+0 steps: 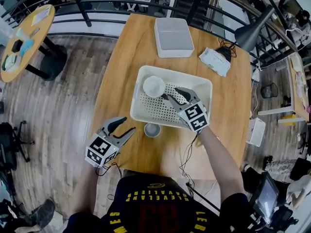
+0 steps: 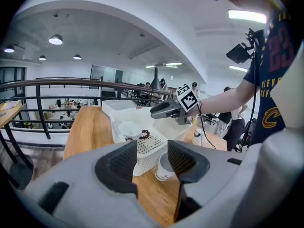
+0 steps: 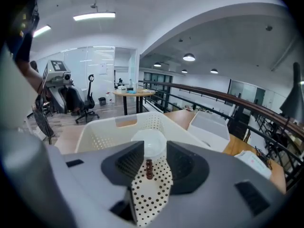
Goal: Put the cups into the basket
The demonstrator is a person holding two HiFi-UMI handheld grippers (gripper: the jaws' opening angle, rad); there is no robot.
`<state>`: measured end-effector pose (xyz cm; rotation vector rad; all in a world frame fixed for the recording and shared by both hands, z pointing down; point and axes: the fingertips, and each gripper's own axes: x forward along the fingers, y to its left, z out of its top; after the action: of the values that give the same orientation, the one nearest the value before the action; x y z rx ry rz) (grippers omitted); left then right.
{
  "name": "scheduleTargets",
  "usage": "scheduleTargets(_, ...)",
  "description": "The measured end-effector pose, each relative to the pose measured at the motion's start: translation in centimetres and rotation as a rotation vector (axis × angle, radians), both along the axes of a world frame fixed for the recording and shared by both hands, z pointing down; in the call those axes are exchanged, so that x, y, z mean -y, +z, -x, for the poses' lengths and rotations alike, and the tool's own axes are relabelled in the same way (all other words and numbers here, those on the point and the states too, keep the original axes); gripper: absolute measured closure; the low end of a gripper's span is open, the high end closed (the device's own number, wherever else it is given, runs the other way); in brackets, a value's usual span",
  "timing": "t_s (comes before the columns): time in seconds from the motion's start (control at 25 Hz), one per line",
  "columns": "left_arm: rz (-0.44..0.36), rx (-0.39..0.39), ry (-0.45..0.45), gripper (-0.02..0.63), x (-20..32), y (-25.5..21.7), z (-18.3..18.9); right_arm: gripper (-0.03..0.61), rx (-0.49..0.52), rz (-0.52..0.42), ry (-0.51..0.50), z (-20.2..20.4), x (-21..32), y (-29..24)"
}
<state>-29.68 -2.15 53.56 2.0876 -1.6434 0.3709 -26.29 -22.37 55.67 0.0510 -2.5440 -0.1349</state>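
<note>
A white perforated basket point(image 1: 137, 93) stands mid-table. One white cup point(image 1: 154, 86) lies inside it at the back left, beside a small dark beaded thing point(image 3: 149, 169). A second cup point(image 1: 152, 129), grey inside, stands upright on the table just outside the basket's front wall. My right gripper point(image 1: 172, 93) hovers over the basket's middle, open with nothing between its jaws, pointing toward the white cup point(image 3: 149, 142). My left gripper point(image 1: 127, 125) is open and empty to the left of the standing cup point(image 2: 164, 169), which shows past its jaws in front of the basket point(image 2: 114, 109).
A lidded white box point(image 1: 173, 37) sits at the table's far end and a pack of wipes point(image 1: 214, 61) at the far right. A black lamp point(image 1: 252, 30) leans over the right edge. A railing and a round side table point(image 1: 24, 38) lie beyond.
</note>
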Motion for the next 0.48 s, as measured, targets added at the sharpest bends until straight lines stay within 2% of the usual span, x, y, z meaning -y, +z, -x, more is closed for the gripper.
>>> scheduleTargets(0.2,-0.1,0.035,-0.01,0.41,0.6,-4.1,-2.4,0.426,0.116,0.031,0.033,-2.4,-1.8,-4.1)
scheduleTargets(0.48,-0.207,0.017,-0.054,0.41,-0.5,-8.6,-6.7,0.426,0.317,0.168,0.163,-8.9,-5.3,-10.1)
